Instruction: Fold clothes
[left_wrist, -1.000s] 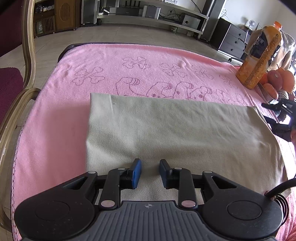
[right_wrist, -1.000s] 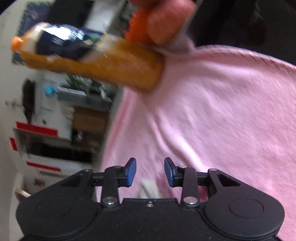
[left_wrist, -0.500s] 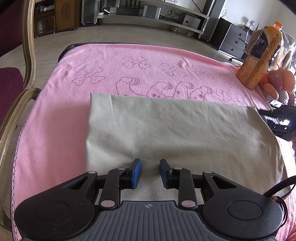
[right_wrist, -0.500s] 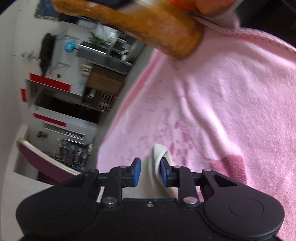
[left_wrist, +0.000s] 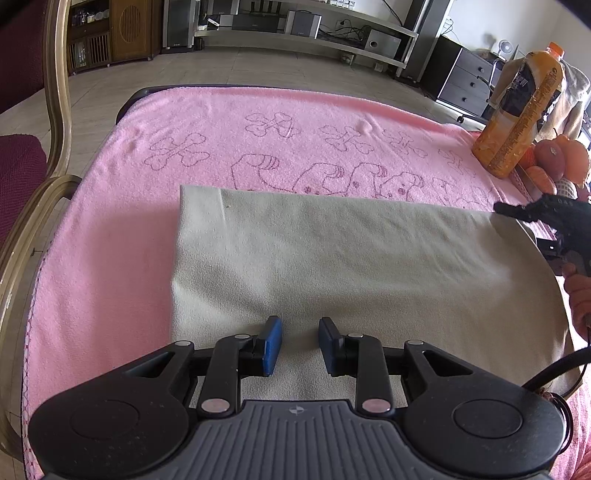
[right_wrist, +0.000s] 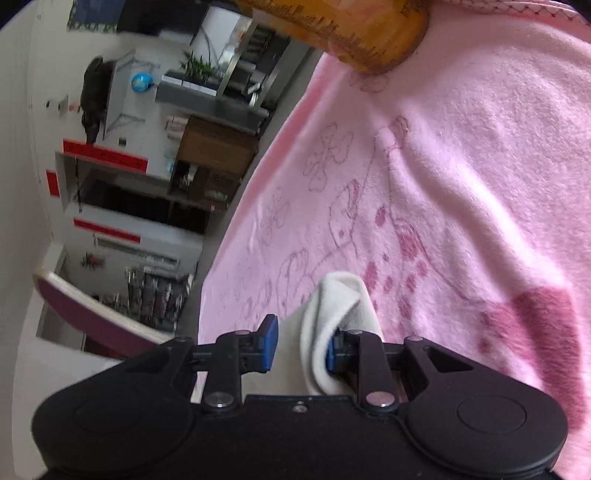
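Reading labels: honestly not much luck. The orange juice bottle (left_wrist: 517, 110) has a dark wrap with pale lettering and small print on the side, all too small to make out.
Towel print: the pink towel (left_wrist: 110, 236) has outlined bones and cartoon animal doodles in darker pink, no words I can read.
The cloth: a beige garment (left_wrist: 351, 258), plain, soft fleecy-looking surface, already folded into a flat rectangle with a crisp far edge and a neat far-left corner.
Where it sits: flat on the pink towel, nearer the camera side, well apart from the bottle.
Left gripper (left_wrist: 300, 345): blue pads parted with a gap, hovering right over the near edge of the cloth, nothing pinched between them.
Right gripper (right_wrist: 301, 347): over at the cloth's far right corner; a curled-up bit of that corner is between the pads and bunches against the right pad, but there's a gap at the left one, so not clamped.
Extras: oranges (left_wrist: 557, 158) right beside the bottle, a wooden chair (left_wrist: 55, 110) at the left edge.
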